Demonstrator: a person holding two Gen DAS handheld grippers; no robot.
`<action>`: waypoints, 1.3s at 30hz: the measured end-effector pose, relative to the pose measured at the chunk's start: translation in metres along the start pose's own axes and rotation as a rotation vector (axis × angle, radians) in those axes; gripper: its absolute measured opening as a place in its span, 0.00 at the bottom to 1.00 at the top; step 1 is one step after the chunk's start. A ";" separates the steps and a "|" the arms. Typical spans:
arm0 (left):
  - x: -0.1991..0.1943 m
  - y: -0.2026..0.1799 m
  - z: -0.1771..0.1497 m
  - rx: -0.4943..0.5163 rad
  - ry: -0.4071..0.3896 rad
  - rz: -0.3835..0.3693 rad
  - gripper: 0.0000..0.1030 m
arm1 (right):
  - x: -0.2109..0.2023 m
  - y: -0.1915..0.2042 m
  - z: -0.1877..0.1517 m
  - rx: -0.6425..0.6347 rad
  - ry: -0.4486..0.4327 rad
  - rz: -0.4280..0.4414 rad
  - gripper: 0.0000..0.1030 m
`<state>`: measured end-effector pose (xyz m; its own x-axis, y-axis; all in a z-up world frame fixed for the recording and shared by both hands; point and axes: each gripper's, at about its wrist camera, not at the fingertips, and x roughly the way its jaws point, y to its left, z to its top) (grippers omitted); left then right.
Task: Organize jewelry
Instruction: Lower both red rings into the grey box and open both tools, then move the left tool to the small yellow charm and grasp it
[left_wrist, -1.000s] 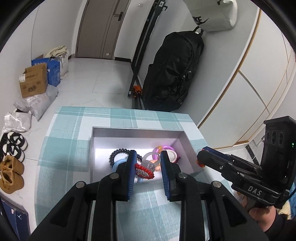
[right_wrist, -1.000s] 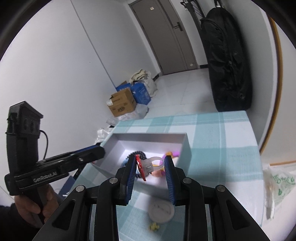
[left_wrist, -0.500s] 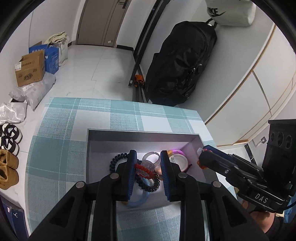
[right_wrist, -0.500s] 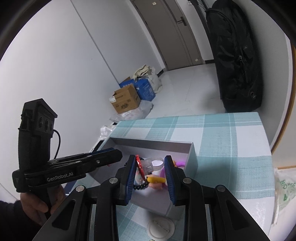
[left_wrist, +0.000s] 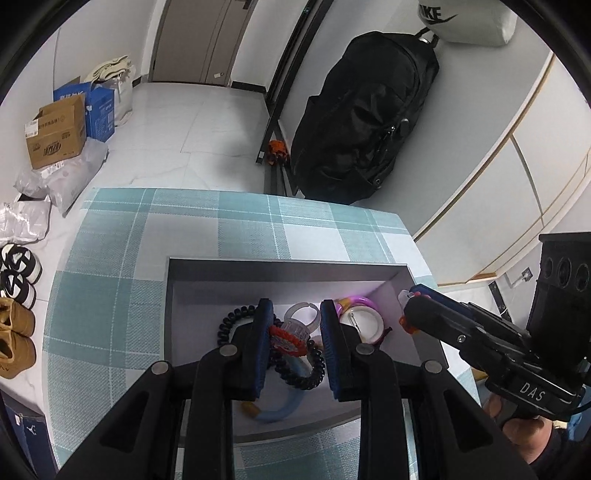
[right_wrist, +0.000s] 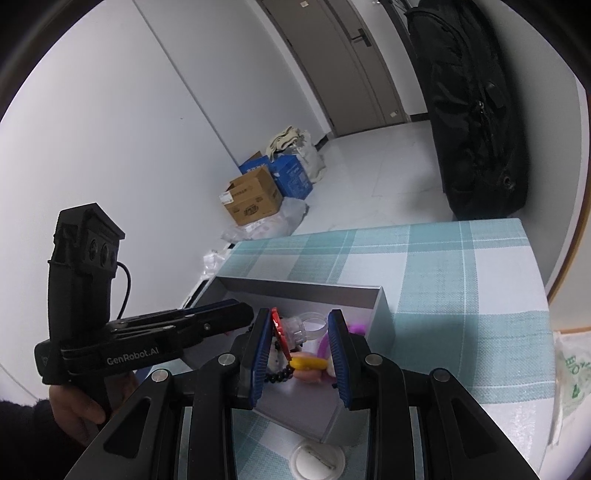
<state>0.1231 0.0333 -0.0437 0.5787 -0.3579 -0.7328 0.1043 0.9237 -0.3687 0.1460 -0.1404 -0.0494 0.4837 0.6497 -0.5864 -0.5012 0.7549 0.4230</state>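
Observation:
A grey open box (left_wrist: 288, 266) sits on the teal plaid table and holds several pieces of jewelry: a black spiral hair tie (left_wrist: 229, 319), a light blue bangle (left_wrist: 280, 410), a pink bangle (left_wrist: 360, 300). Both grippers hover over the box. My left gripper (left_wrist: 295, 345) and my right gripper (right_wrist: 301, 341) each show a clear ring with a red beaded rim (left_wrist: 291, 334) (right_wrist: 286, 332) between the open jaws. In the right wrist view a yellow bangle (right_wrist: 308, 363) and black beads (right_wrist: 279, 374) lie below. Which gripper holds the ring is unclear.
A white round lid (right_wrist: 317, 461) lies on the cloth in front of the box (right_wrist: 373, 317). A plastic bag (right_wrist: 572, 384) lies at the table's right edge. A black backpack (left_wrist: 362, 118), cardboard boxes (left_wrist: 55, 134) and shoes (left_wrist: 14, 295) are on the floor beyond.
Both grippers have moved forward over the box, so the jewelry now lies directly beneath the fingers. The ring with the red rim has stayed between the fingers.

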 end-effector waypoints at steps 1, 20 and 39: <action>0.000 -0.001 0.000 0.004 0.001 -0.002 0.20 | 0.001 0.000 0.000 0.000 0.003 0.000 0.29; -0.012 0.001 0.002 -0.071 -0.053 -0.078 0.65 | -0.019 0.002 0.001 0.002 -0.081 -0.010 0.57; -0.036 -0.018 -0.018 0.011 -0.099 0.013 0.66 | -0.040 0.006 -0.012 -0.015 -0.111 -0.096 0.90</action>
<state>0.0860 0.0272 -0.0208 0.6573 -0.3311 -0.6770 0.1047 0.9297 -0.3531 0.1144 -0.1630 -0.0318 0.6056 0.5811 -0.5436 -0.4592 0.8131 0.3577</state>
